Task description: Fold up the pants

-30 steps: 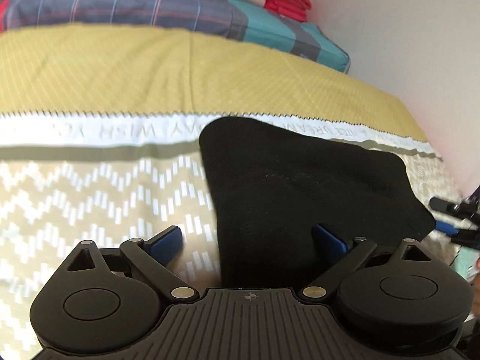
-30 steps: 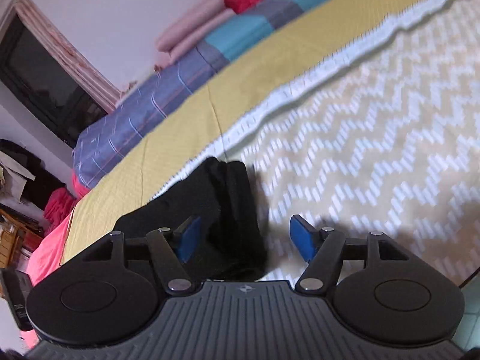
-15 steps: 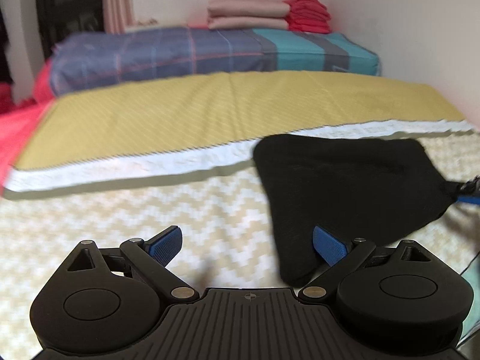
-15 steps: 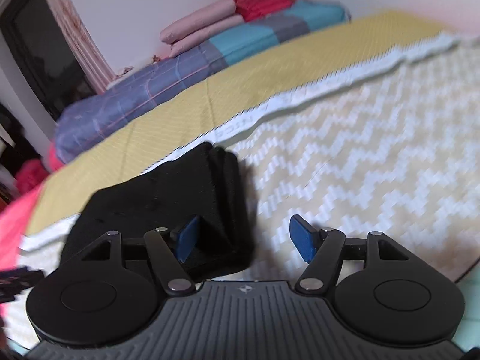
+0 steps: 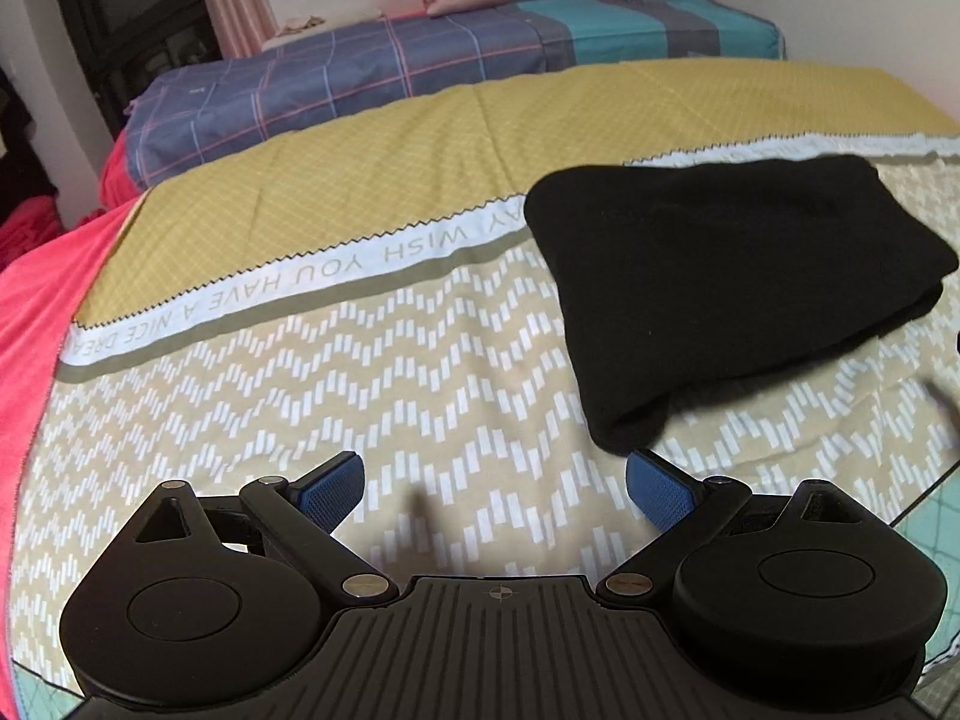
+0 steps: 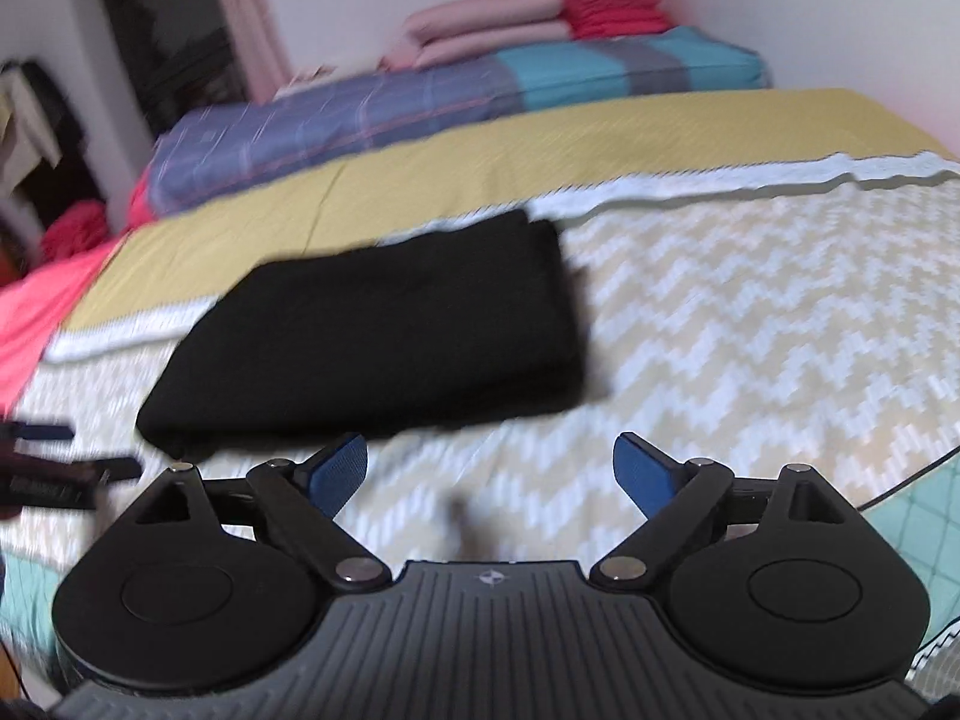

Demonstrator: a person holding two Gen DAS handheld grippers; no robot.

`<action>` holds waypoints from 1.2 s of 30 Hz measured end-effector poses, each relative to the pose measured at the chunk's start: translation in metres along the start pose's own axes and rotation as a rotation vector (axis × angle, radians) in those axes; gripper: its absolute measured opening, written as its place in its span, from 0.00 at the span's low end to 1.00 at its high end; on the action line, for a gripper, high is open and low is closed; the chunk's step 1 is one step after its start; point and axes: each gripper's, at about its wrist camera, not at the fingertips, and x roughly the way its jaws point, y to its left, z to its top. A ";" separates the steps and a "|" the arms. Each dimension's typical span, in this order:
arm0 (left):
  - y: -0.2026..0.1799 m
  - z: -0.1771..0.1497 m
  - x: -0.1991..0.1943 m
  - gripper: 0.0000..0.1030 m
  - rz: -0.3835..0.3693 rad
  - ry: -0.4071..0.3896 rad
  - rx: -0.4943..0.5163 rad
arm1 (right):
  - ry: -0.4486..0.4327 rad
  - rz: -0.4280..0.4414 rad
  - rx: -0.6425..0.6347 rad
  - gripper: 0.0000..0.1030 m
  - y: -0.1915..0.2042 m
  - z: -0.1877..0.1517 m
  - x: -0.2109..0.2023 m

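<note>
Folded black pants [image 5: 720, 276] lie at two o'clock from the left gripper [image 5: 495, 483], jaws wide, empty. From the right gripper [image 6: 489, 471], jaws opening, empty, they lie at eleven. The bedspread [image 5: 420, 360] band reads "YOU HAVE A NICE".

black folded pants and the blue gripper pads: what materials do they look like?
Black folded pants: soft matte fabric, probably fleece or knit; no sheen, thick rounded fold edges.
Blue pads on the left gripper: a finely textured blue facing, likely rubber or grip tape; cannot tell which. The right gripper looks the same, its jaws opening, nothing between.
</note>
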 end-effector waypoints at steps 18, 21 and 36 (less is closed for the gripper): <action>-0.001 -0.003 0.017 1.00 0.067 0.070 0.022 | 0.055 -0.023 -0.114 0.94 0.033 -0.014 0.021; -0.001 -0.003 0.020 1.00 0.062 0.077 0.019 | 0.062 -0.023 -0.117 0.95 0.033 -0.013 0.024; -0.001 -0.003 0.022 1.00 0.059 0.074 0.023 | 0.088 -0.010 -0.109 0.96 0.039 -0.017 0.035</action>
